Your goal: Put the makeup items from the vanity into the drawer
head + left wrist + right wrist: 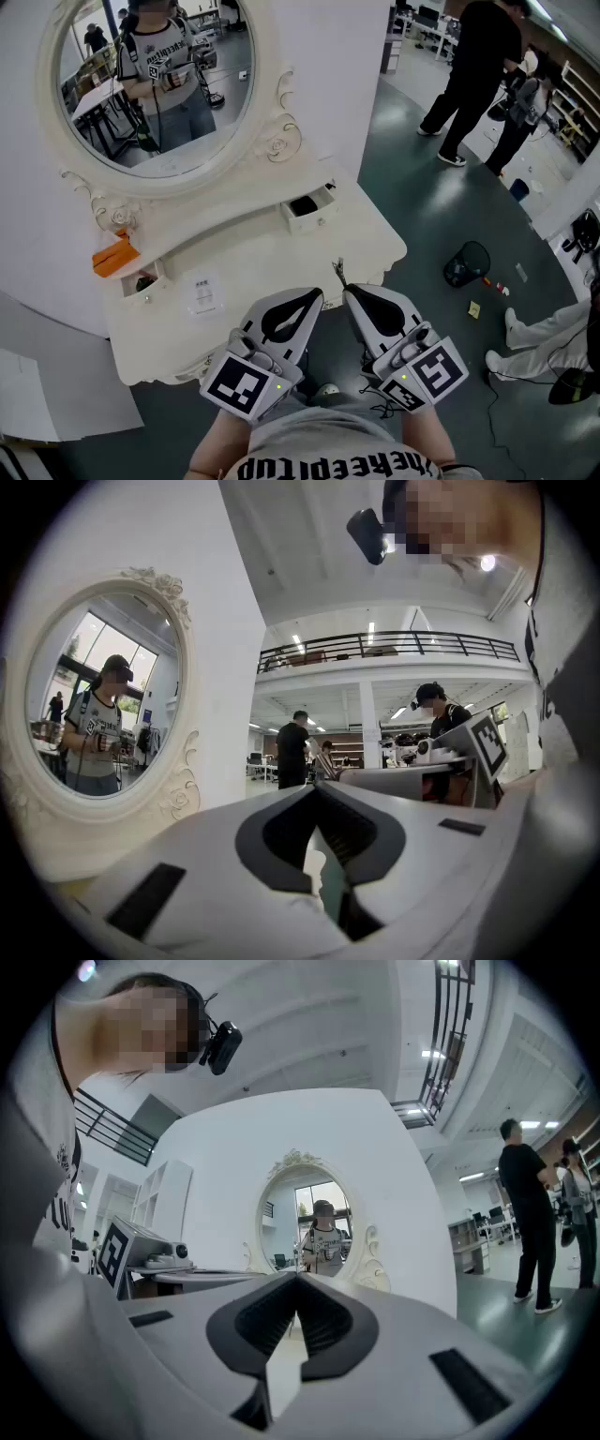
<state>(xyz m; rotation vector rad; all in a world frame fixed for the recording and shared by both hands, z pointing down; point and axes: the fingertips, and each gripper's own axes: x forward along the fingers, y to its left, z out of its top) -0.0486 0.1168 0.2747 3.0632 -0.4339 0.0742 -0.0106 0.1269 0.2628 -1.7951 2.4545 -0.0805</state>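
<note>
Makeup item on vanity, well apart from left hand-held gripper

A person in black stands well apart from a black mesh bin

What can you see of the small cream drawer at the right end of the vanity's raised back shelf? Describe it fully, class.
The small cream drawer sits in the raised back shelf of the cream vanity, at its right end, below the white-framed oval mirror. It looks like painted wood. It is pulled open towards the person, and a dark object lies inside; what that is cannot be told. Nothing else touches it.
</note>
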